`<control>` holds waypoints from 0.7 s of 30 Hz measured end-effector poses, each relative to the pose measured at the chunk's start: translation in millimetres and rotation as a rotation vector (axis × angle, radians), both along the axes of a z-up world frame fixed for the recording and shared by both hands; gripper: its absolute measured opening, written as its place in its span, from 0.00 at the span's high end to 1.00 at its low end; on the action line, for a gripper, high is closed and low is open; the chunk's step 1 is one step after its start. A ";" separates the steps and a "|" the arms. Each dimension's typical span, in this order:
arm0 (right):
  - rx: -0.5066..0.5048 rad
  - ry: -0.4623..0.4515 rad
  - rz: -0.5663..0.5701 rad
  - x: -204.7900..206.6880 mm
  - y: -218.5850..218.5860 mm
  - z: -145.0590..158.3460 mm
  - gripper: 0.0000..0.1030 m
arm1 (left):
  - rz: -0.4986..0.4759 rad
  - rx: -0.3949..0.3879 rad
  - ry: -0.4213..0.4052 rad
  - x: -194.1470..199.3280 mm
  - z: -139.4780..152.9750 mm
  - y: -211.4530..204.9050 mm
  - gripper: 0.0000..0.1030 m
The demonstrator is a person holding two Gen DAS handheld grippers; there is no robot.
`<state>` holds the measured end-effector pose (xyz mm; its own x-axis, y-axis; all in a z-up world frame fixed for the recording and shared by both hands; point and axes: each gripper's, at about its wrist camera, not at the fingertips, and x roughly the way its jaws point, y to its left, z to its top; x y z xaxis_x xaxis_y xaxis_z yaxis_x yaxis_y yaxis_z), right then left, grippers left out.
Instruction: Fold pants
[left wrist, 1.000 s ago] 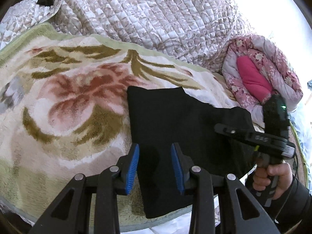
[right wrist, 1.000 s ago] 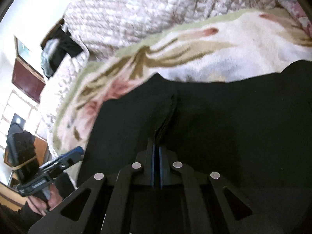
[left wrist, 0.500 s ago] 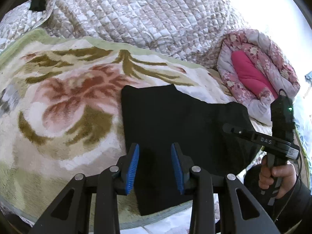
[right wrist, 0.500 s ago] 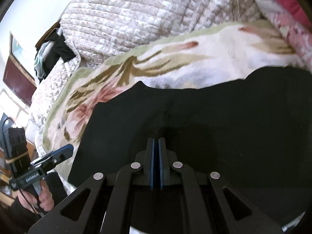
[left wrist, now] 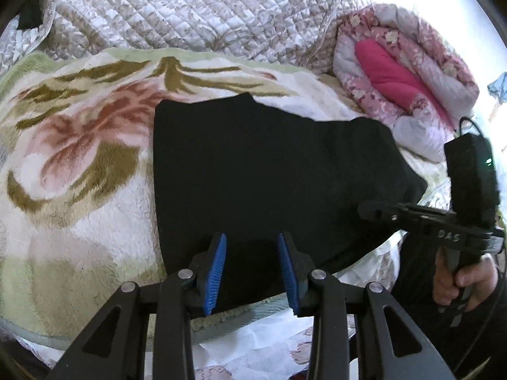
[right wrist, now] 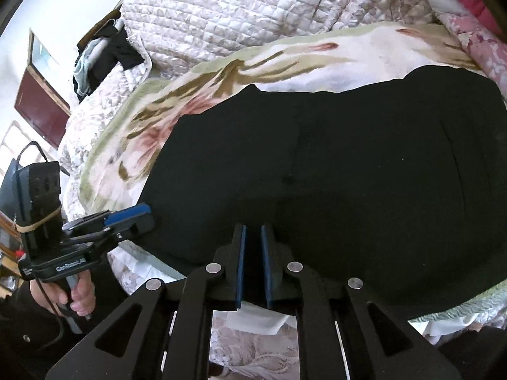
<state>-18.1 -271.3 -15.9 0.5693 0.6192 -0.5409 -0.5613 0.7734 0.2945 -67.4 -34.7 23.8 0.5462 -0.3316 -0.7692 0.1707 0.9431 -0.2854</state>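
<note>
Your pants [left wrist: 272, 171] lie folded flat on the flowered blanket [left wrist: 79, 158] on the bed, long axis running side to side across both tools. Your right tool [right wrist: 252, 253] has just cracked open to a narrow gap, with nothing between the pads, at the near edge. Your left tool [left wrist: 252, 269] stands half open and empty over the left end, nearer that short edge.

Bed with a flowered blanket

Black pants [left wrist: 272, 171] lie folded on the blanket [left wrist: 79, 158] near the bed's front edge; a quilt [left wrist: 190, 9] is bunched behind.
</note>
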 end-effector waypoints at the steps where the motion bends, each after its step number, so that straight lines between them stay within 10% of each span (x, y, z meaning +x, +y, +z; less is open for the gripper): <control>1: -0.008 -0.005 -0.008 -1.0 -0.2 0.2 0.91 | 0.002 0.013 -0.002 -0.3 0.1 -1.7 0.65; 21: -0.126 -0.171 -0.066 16.7 28.5 21.8 0.85 | 0.093 0.179 -0.026 31.4 0.5 -3.4 0.64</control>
